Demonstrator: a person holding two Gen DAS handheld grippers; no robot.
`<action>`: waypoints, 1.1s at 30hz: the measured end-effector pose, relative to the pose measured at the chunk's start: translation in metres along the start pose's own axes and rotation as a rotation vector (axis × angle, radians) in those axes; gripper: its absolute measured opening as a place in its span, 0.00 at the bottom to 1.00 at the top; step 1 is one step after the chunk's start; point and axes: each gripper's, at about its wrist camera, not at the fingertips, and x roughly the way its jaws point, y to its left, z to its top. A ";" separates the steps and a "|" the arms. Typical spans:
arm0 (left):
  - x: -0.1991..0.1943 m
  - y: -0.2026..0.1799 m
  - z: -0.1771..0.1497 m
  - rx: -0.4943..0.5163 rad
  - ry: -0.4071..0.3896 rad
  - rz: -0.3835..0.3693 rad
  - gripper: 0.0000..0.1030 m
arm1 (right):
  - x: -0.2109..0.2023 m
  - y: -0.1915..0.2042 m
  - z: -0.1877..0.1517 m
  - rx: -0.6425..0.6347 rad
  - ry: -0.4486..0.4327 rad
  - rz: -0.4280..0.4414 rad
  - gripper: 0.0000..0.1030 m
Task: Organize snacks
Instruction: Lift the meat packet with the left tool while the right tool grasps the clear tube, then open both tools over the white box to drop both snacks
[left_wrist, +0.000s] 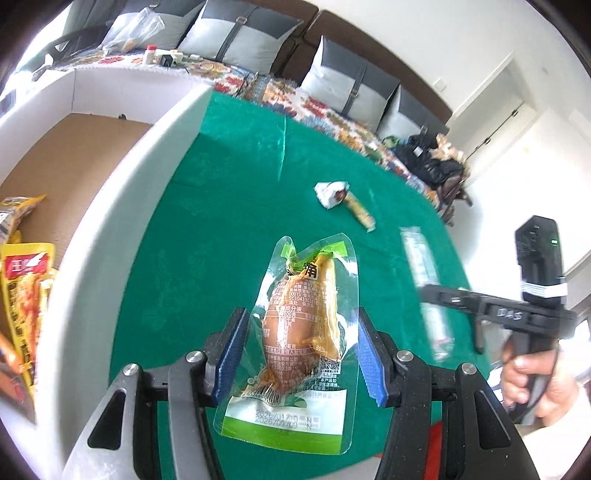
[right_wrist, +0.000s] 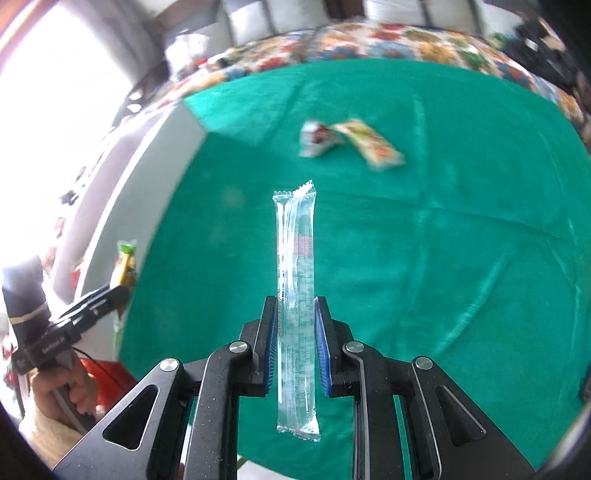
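A clear vacuum pouch (left_wrist: 295, 332) with a brown snack inside is clamped across its middle by the left gripper (left_wrist: 299, 347), above the green tabletop (left_wrist: 221, 203). A long clear stick packet (right_wrist: 296, 295) is pinched by the nearly closed right gripper (right_wrist: 295, 343). Both are judged light, soft and slippery; a hold across the filled middle seems safest, not the thin sealed edges. Two more packets (left_wrist: 343, 203) lie on the cloth. A white-walled box (left_wrist: 122, 177) holding yellow bags (left_wrist: 26, 280) stands beside it, a patterned sofa (left_wrist: 332, 110) behind.
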 end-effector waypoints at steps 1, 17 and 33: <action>-0.016 0.003 0.003 -0.005 -0.026 -0.002 0.54 | 0.003 0.012 0.003 -0.020 0.000 0.025 0.19; -0.143 0.171 -0.002 -0.244 -0.197 0.576 0.75 | 0.050 0.270 0.019 -0.235 -0.050 0.434 0.58; -0.064 -0.021 -0.010 0.121 -0.187 0.232 0.98 | 0.030 -0.107 -0.085 -0.105 -0.223 -0.479 0.66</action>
